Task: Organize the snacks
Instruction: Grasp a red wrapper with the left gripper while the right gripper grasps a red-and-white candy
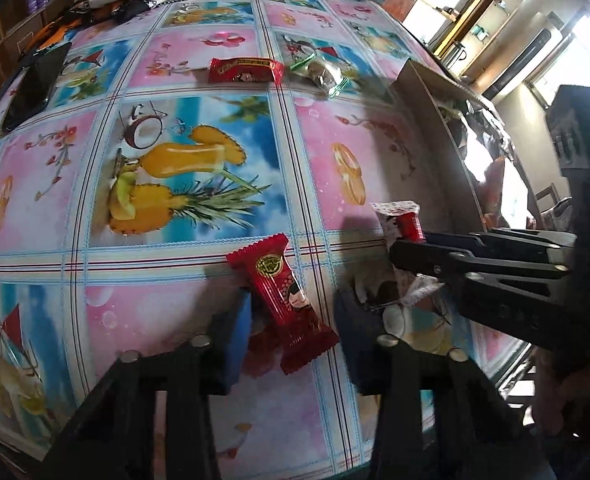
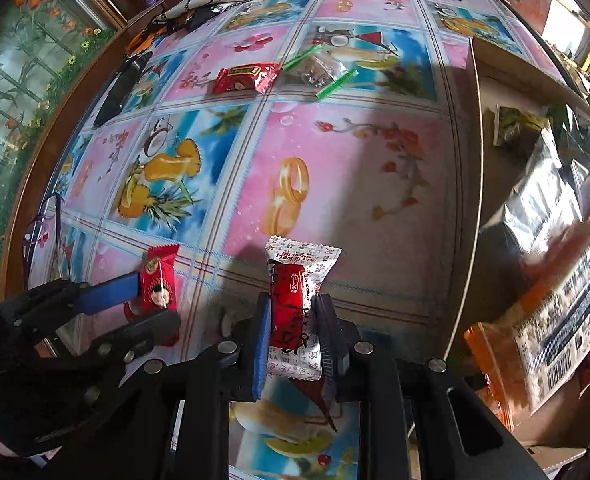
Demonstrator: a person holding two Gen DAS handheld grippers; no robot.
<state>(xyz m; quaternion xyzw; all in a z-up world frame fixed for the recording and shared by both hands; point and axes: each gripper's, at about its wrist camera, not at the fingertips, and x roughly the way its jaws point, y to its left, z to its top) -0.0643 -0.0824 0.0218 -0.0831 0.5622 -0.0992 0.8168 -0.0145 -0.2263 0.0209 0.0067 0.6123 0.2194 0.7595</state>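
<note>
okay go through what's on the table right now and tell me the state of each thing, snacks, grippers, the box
Right gripper: shut on the white-and-red snack.
Left gripper: jaws around the red snack bar, grip uncertain.
Second red snack: lying loose, untouched.
Green-ended candy: lying loose.
Cardboard box: open, packets inside.
Phone: flat, screen dark.

Left gripper (image 1: 291,328) fingers (image 1: 235,344) straddle a red snack bar (image 1: 285,300) lying on the worktop (image 1: 199,264); contact unclear, left finger looks close to the wrapper. Just right of them, right gripper (image 1: 399,250) fingers pinch a white-and-red candy (image 1: 401,220). Far ahead: another red snack (image 1: 245,70) and a green-ended wrapped sweet (image 1: 321,72). Cardboard box (image 1: 435,92) ahead-right. Black phone (image 1: 35,84) far left.
</note>
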